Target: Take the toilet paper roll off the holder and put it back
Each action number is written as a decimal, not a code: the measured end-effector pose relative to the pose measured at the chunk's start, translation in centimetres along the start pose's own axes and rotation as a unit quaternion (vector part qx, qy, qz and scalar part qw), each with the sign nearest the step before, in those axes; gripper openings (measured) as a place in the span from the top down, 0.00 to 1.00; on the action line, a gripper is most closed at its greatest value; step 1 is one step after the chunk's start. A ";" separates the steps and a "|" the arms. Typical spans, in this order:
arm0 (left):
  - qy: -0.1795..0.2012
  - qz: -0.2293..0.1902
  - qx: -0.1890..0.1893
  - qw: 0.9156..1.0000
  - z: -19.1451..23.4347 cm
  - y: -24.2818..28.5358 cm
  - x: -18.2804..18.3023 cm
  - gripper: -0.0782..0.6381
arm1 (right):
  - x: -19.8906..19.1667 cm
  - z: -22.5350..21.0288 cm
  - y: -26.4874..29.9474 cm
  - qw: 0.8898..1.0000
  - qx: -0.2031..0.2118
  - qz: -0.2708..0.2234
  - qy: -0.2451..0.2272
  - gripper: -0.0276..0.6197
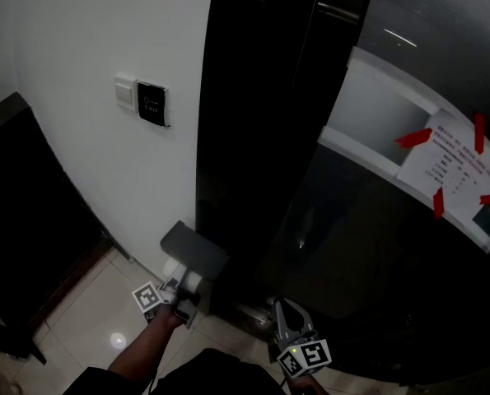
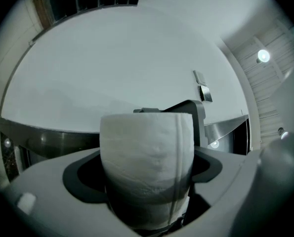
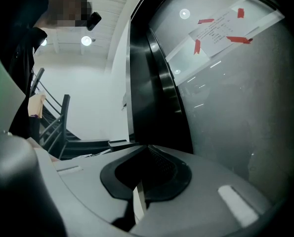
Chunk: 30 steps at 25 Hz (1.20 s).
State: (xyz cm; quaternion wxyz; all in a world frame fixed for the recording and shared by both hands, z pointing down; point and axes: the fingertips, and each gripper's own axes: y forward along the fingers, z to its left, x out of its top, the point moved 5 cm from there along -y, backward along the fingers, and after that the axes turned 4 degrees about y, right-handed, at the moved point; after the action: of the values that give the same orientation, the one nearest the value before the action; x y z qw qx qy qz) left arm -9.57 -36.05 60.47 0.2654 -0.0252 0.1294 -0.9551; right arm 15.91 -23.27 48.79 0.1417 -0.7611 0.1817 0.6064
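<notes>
White, soft-wound toilet paper roll (image 2: 147, 167), clamped between the wide-spread jaws of the left gripper (image 1: 181, 290). Dark pads pressed against both of its sides, curved face turned toward the left gripper view's camera, a seam line running down its right half. In the head view, tucked right under the lower edge of the grey, flat-lidded wall holder (image 1: 193, 252); in the left gripper view the holder's dark lid rises just behind the roll's upper right edge. Impossible to tell whether the roll still hangs on the holder's bar or is already free of it.

Behind the holder, a plain white wall (image 1: 80, 48) carrying a small black-and-white switch plate (image 1: 151, 103) well above. Just right of the holder, a tall glossy black panel (image 1: 245, 97), then a dark frosted glass pane (image 1: 376, 253) with a white paper notice (image 1: 450, 167) stuck on with strips of red tape.

Lower right in the head view, the right gripper (image 1: 282, 313), well apart from the roll, pointed toward the glass. Jaws closed together on nothing, only a thin pale seam between them. Below, pale glossy floor tiles (image 1: 105, 319).
</notes>
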 end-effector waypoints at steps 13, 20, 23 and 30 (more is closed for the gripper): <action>0.042 -0.006 0.009 0.999 0.0 -2.3 -0.7 0.23 | -0.8 -0.7 -0.5 1.000 0.017 0.004 0.018 0.94; 0.063 -0.013 0.019 0.998 -0.9 -4.0 -1.2 0.24 | -0.1 0.3 0.2 0.998 0.053 0.007 0.015 0.94; 0.076 -0.027 0.025 0.996 -1.7 -5.1 -0.7 0.24 | -0.3 1.2 0.8 0.997 0.078 0.011 0.014 0.94; 0.360 -0.012 0.063 0.931 -7.2 -7.5 0.7 0.30 | -0.3 2.3 2.3 0.993 0.120 0.013 0.008 0.94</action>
State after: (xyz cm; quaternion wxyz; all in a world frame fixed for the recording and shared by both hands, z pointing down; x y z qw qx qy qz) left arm -14.78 -28.50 55.49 0.1905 0.3351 0.1556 -0.9095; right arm 12.86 -24.31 48.57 0.2227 -0.7408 0.2640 0.5762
